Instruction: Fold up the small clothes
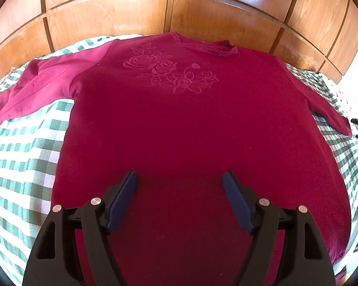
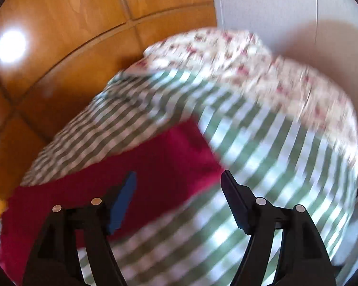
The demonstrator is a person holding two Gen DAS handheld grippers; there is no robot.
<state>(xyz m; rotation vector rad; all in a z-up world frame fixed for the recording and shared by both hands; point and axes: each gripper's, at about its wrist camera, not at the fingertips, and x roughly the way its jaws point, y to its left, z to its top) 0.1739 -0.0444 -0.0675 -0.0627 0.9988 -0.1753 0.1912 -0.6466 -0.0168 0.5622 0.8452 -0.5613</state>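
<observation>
A dark red long-sleeved sweater with a raised rose pattern lies flat, front up, on a green-and-white checked bedspread, neck toward the far side and both sleeves spread out. My left gripper is open and empty, hovering above the sweater's lower body. In the right wrist view, which is motion-blurred, my right gripper is open and empty above the end of one red sleeve on the bedspread.
A wooden panelled wardrobe stands right behind the bed. A floral pillow or cover lies at the bed's far right, next to a white wall.
</observation>
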